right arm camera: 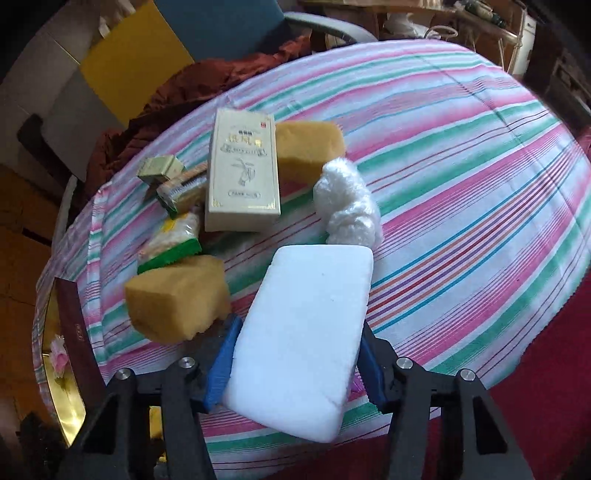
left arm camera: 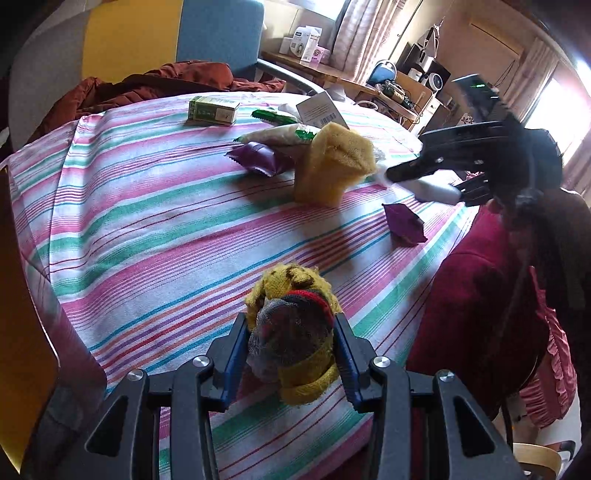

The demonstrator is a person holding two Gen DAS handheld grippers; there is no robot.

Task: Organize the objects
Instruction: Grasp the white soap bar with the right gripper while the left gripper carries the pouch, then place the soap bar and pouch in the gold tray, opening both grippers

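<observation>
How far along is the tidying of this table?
Early, it seems. No finished group shows. In hand: the left hand-held gripper clamps a yellow knitted cloth; the right one clamps a white foam block. Sponges, boxes and packets still lie scattered.

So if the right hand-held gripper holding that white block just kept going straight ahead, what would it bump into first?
Probably the fluffy white cotton wad. It lies on the striped tablecloth just beyond the far edge of the white foam block clamped in the right hand-held gripper. Depth is unclear, so the block might pass above it.

Striped tablecloth [left arm camera: 155, 221], rust-red quilt [left arm camera: 155, 85], blue chair [left arm camera: 218, 33]
</observation>
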